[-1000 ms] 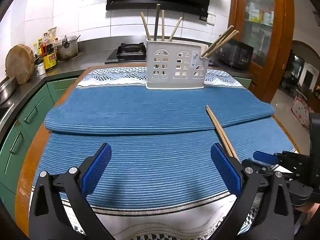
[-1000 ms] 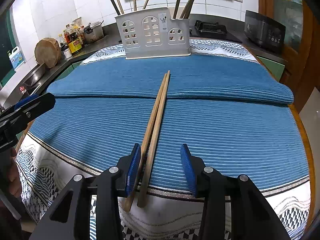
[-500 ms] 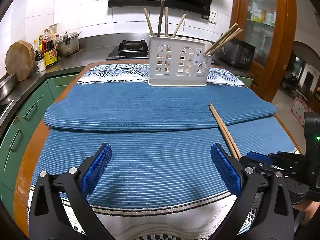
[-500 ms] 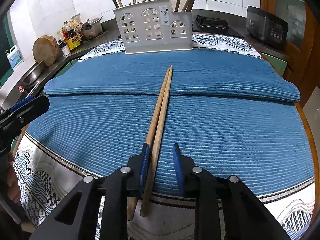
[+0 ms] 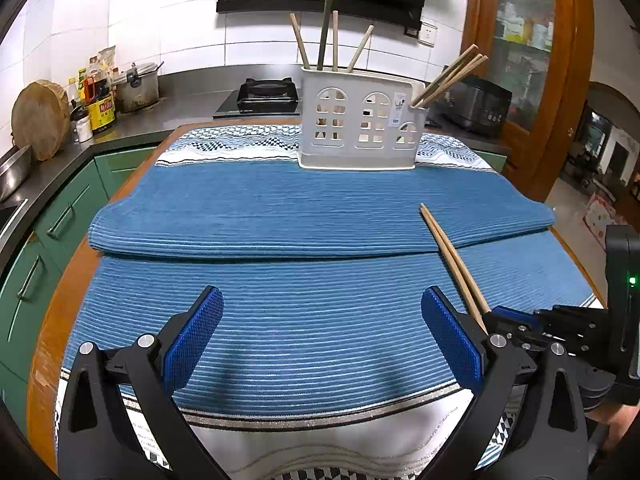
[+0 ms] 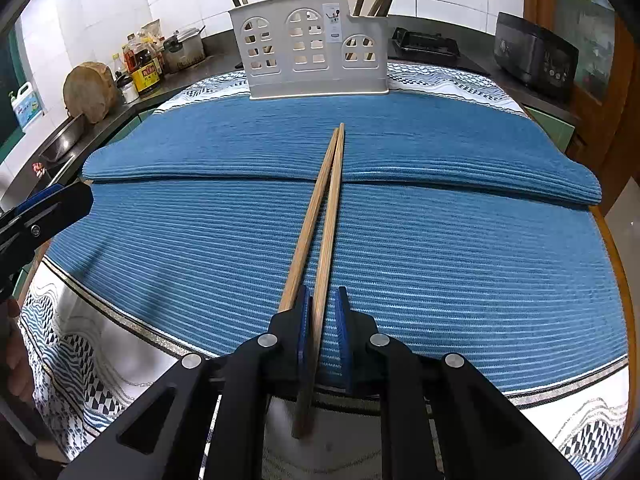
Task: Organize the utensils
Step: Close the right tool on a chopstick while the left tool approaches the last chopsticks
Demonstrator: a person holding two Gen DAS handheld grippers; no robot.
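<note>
Lengthwise, a pair of wooden chopsticks (image 6: 325, 216) is laid almost parallel on the ribbed blue mat (image 6: 440, 248), the long axis running from the lower centre of the right wrist frame up toward the white utensil holder (image 6: 316, 52) at upper centre. The far tips lie side by side on the mat's folded upper layer; the near ends reach past the mat's edge onto the white patterned cloth (image 6: 580, 412). Each stick is slender, straight and plain light brown.

The right gripper (image 6: 323, 328) is seen closing at the chopsticks' near part: the right-hand stick is between the blue textured pads, the left-hand stick runs by the left pad's outer side, and a gap remains at the right pad, so no grip is made.

In the left wrist frame the left gripper (image 5: 322, 336) is held wide open over the mat, with nothing between its fingers; the chopsticks (image 5: 450, 258) lie at right, slanting up-left.

The holder is pale plastic, pierced with arched window cut-outs, and more sticks (image 5: 332, 40) stand in it.
</note>
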